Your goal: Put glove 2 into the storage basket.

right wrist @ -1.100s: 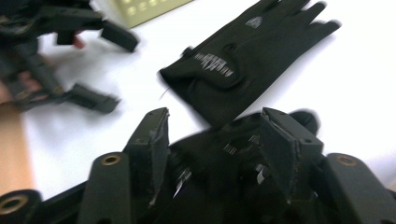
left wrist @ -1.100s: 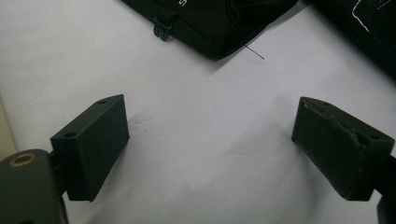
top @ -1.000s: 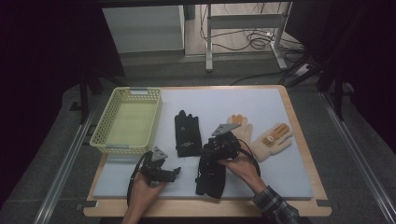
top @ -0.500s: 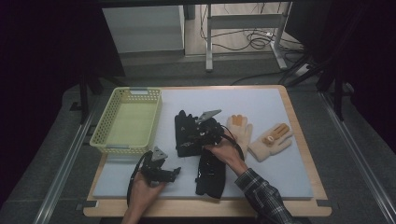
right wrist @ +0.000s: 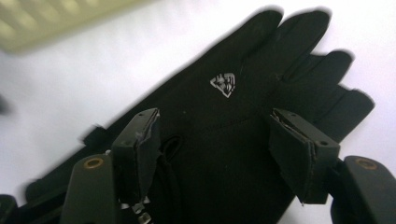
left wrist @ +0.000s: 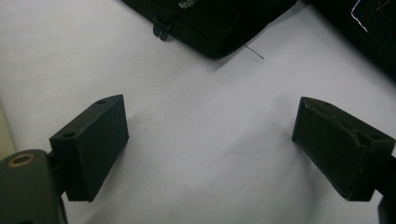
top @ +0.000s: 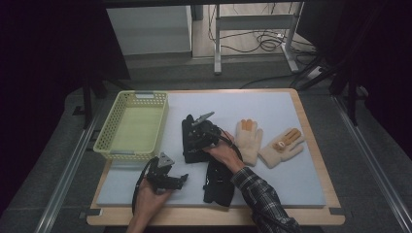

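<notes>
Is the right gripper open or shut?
Open: the right gripper has its jaws spread apart over the black glove, not yet closed on it.

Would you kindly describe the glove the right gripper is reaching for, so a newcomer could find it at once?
Start at the yellow basket on the left of the grey mat; just to its right lies a black glove, fingers pointing away from the person, under the open right gripper. Unlike the cream, orange-tipped gloves farther right, it is black, and it lies farther from the person than the other black glove.
</notes>
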The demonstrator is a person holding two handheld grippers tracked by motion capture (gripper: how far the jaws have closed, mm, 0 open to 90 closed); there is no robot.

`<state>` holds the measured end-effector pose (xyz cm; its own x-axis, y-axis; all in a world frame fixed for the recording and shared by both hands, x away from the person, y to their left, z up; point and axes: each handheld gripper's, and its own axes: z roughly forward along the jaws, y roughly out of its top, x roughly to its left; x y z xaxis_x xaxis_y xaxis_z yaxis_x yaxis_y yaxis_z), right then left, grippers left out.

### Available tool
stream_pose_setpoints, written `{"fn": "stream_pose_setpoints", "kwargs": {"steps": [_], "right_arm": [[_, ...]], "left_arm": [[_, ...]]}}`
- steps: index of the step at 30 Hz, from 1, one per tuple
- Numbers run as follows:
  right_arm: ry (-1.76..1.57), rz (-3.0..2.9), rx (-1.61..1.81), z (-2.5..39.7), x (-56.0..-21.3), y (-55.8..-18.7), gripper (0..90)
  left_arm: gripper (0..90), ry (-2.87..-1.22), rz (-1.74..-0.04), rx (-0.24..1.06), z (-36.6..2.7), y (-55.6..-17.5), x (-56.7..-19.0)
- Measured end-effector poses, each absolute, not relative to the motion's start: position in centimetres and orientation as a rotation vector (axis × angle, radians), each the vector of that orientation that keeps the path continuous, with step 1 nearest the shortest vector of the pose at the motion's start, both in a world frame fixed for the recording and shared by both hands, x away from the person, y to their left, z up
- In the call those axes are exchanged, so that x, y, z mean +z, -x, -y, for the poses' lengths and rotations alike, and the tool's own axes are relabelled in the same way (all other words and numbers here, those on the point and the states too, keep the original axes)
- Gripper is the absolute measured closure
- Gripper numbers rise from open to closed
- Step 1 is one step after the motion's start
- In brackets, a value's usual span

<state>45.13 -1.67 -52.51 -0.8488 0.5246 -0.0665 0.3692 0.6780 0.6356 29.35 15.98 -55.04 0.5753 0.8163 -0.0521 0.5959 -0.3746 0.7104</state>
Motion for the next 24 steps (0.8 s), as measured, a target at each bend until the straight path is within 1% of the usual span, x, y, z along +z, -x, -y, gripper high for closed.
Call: {"fn": "stream_pose_setpoints", "kwargs": {"steps": [1,3,5,7,8,11,15,24], "right_arm": [[-0.71,-2.634,0.919,1.5,-52.6,-45.0,42.8],[-0.722,-2.625,0.879,1.3,-52.4,-44.9,49.3],[-0.717,-2.642,0.886,1.3,-52.3,-44.7,65.2],[-0.713,-2.633,0.893,1.2,-52.3,-44.4,75.6],[-0.715,-2.628,0.886,1.1,-52.3,-44.2,79.0],[-0.75,-2.636,0.906,1.3,-52.1,-44.4,82.0],[-0.807,-2.635,0.964,1.8,-51.7,-44.6,82.8],[-0.778,-2.568,1.068,2.7,-48.1,-43.0,82.8]], "left_arm": [[10.8,-2.106,-1.121,0.404,-16.0,-29.4,-55.0],[10.8,-2.106,-1.121,0.404,-16.0,-29.3,-55.0],[10.8,-2.106,-1.121,0.404,-16.0,-29.3,-55.0],[10.8,-2.107,-1.122,0.404,-16.0,-29.3,-55.0],[10.8,-2.107,-1.122,0.404,-16.0,-29.3,-55.0],[10.8,-2.107,-1.122,0.404,-16.0,-29.4,-55.0],[10.7,-2.107,-1.121,0.404,-16.0,-29.4,-55.0],[10.7,-2.109,-1.12,0.405,-16.0,-29.4,-55.0]]}}
